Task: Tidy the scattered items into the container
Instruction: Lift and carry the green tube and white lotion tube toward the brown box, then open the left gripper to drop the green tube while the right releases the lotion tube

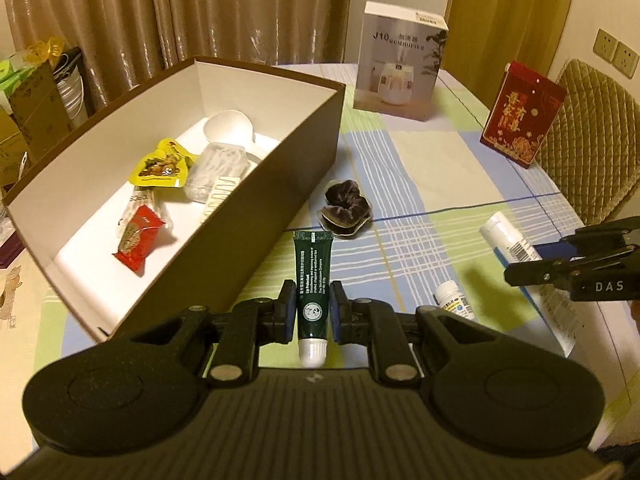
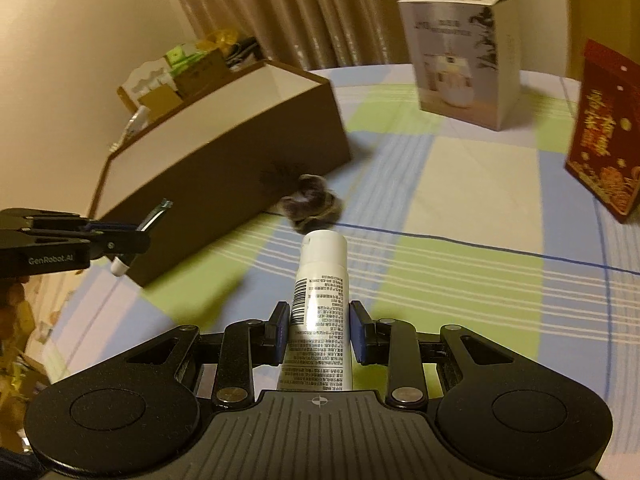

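Box [image 1: 280, 184]: matt brown card outside, smooth white inside. Green tube [image 1: 312, 280]: glossy plastic. White tube [image 2: 320, 300]: shiny plastic. Scrunchie [image 1: 347, 209] beside box: plush velvet. Tablecloth [image 1: 420, 184]: woven plaid cloth.

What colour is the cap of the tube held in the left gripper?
White; the green tube has a white cap, seen best in the left wrist view.

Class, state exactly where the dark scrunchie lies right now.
In the left wrist view the scrunchie lies on the checked tablecloth, just right of the brown box, beyond the green tube.
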